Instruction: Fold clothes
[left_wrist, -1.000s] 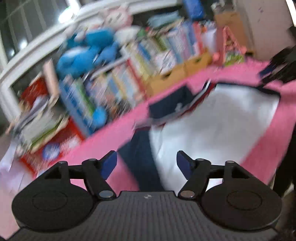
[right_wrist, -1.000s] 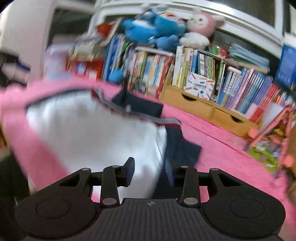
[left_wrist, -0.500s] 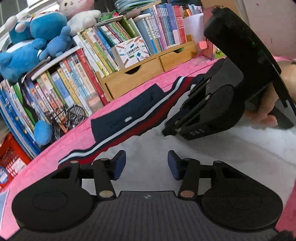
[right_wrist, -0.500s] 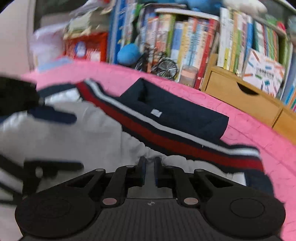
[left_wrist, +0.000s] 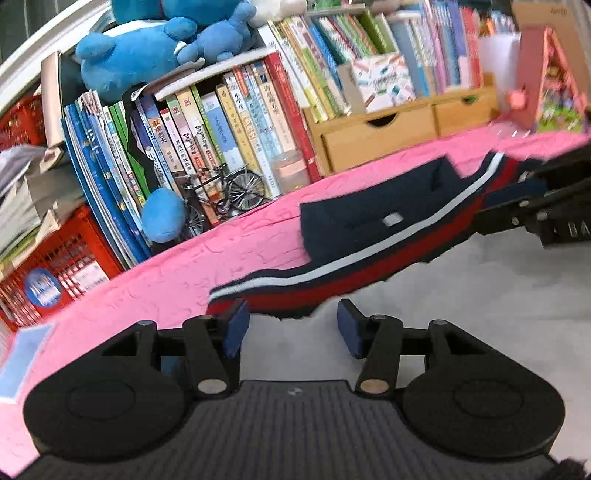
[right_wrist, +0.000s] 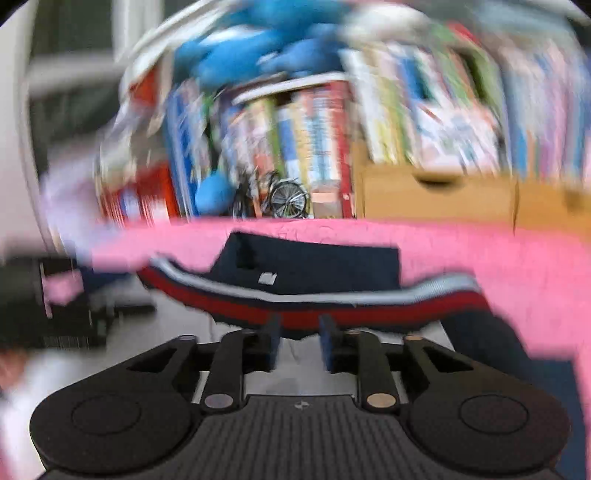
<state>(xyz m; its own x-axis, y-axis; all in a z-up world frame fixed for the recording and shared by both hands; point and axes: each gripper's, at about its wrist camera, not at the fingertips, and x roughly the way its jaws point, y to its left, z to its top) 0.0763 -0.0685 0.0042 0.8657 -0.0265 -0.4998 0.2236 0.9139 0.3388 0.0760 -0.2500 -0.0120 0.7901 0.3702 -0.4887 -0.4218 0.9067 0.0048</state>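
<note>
Half a second ago the right gripper (right_wrist: 298, 341) had its jaws pressed together at the garment's edge; now they have just been opening to a narrow gap, with the striped hem right at the tips, though blur hides any contact. Likewise the left gripper (left_wrist: 289, 326) has just widened a little, its jaws standing apart over white cloth without pinching it. Spread on the pink cover (left_wrist: 155, 280), the garment (left_wrist: 480, 295) is white with a navy, white and red band and a navy collar (left_wrist: 369, 218) bearing a small pale label, too small to read. Beyond it stand books (left_wrist: 221, 125) with unreadable spine print, a toy bicycle (left_wrist: 225, 195), wooden drawers (left_wrist: 376, 140), blue plush toys (left_wrist: 147, 51) and a red crate (left_wrist: 55, 269).
</note>
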